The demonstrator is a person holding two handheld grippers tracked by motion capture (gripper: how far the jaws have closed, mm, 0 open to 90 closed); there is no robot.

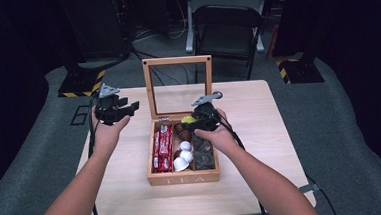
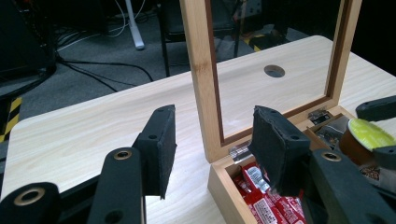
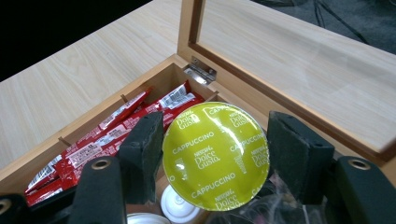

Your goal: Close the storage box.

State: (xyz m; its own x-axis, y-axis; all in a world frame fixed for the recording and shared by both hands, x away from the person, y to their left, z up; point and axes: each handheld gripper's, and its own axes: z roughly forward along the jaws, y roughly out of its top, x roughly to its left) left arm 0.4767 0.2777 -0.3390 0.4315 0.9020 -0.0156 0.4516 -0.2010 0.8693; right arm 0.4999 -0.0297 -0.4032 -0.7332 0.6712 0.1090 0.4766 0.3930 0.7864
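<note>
A dim workshop floor with cables and a folding chair (image 1: 228,29) is being seen behind a pale wooden table (image 1: 258,108), where a wooden tea box (image 1: 184,177) is being kept with its glass-paned lid (image 1: 176,62) standing upright, so the compartments are being left reachable from above. Red sachets (image 1: 163,148) are being stored in the box's left compartment, white capsules (image 1: 183,155) and brown ones in the middle, dark clear-wrapped items in the right one. The right gripper (image 3: 215,156) is being held over the rear middle of the box, and a yellow-green cappuccino capsule (image 3: 215,156) is being gripped between its fingers (image 3: 142,154), foil lid facing the camera; the pads are being pressed against the rim on both sides, apparently so the capsule is being carried flat and kept from slipping. The capsule is being held above the box contents, not resting on them, just in front of the lid hinge (image 3: 201,72). Whether it is being lifted out or put in cannot be told from this alone. The left gripper (image 2: 212,144) is being held off the left side of the box, above the bare table, fingers (image 2: 161,147) partly apart with nothing between them; it is probably being parked there to keep clear of the working hand, while being pointed toward the box corner.
</note>
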